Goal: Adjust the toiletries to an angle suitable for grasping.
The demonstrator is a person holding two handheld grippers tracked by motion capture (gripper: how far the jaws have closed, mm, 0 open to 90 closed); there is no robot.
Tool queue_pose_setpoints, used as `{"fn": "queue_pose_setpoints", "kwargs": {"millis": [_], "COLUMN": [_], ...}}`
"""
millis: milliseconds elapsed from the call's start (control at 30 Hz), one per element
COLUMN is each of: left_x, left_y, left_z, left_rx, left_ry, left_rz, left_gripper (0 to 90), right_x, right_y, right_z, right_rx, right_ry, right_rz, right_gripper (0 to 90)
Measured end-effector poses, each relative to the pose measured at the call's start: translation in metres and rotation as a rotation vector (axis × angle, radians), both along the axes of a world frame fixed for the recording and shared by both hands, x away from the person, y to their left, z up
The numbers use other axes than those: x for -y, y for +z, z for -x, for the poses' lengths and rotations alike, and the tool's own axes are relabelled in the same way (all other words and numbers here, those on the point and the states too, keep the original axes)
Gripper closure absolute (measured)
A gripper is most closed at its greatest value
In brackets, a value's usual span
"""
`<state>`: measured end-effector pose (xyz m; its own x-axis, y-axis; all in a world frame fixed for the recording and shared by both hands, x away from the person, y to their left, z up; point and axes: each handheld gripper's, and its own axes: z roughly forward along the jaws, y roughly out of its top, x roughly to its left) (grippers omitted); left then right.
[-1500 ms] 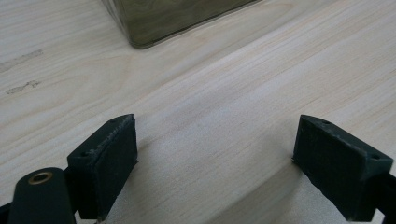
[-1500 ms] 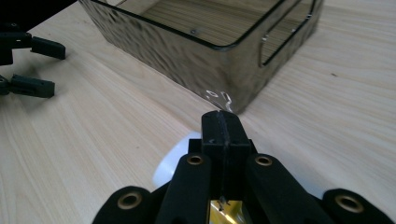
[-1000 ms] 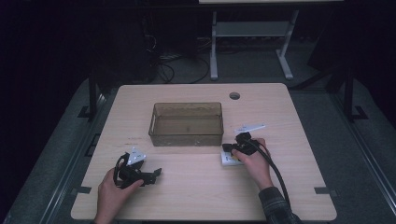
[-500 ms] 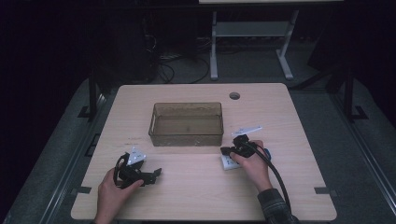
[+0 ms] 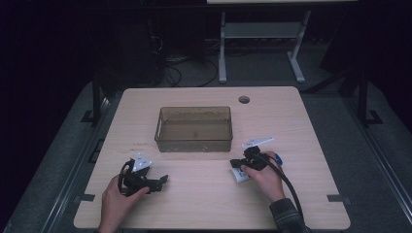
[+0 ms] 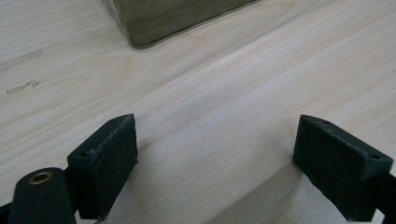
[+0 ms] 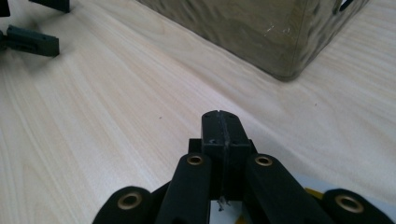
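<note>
Both hand-held grippers unmoved — right hand-held gripper [image 7: 223, 126] still shut, left hand-held gripper [image 6: 212, 161] agape.

A pale wood-grain counter [image 5: 204, 204] with a round cable hole [image 5: 244, 99] is set on a grey floor [image 5: 369, 160]. Beyond it, a white metal frame [image 5: 260, 36] and tangled cables [image 5: 187, 65] are seen in a dimly lit, dark room.
</note>
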<state>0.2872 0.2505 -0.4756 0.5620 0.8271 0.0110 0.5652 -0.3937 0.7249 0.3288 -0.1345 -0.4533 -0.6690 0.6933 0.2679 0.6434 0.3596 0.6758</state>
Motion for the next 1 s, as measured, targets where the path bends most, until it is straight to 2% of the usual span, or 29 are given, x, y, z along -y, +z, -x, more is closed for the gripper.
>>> {"fn": "queue_pose_setpoints", "kwargs": {"millis": [400,1000], "left_x": [0.000,0.000], "left_y": [0.000,0.000], "left_z": [0.000,0.000], "left_rx": [-0.001,-0.001], "left_ry": [-0.002,-0.002], "left_rz": [-0.003,-0.003], "left_gripper": [12.5,12.4], "right_x": [0.005,0.022], "right_y": [-0.001,-0.001], "right_z": [0.018,0.053], "right_rx": [0.000,-0.008], "right_ry": [0.015,-0.002], "right_rz": [0.014,0.020], "right_gripper": [90.0,90.0]}}
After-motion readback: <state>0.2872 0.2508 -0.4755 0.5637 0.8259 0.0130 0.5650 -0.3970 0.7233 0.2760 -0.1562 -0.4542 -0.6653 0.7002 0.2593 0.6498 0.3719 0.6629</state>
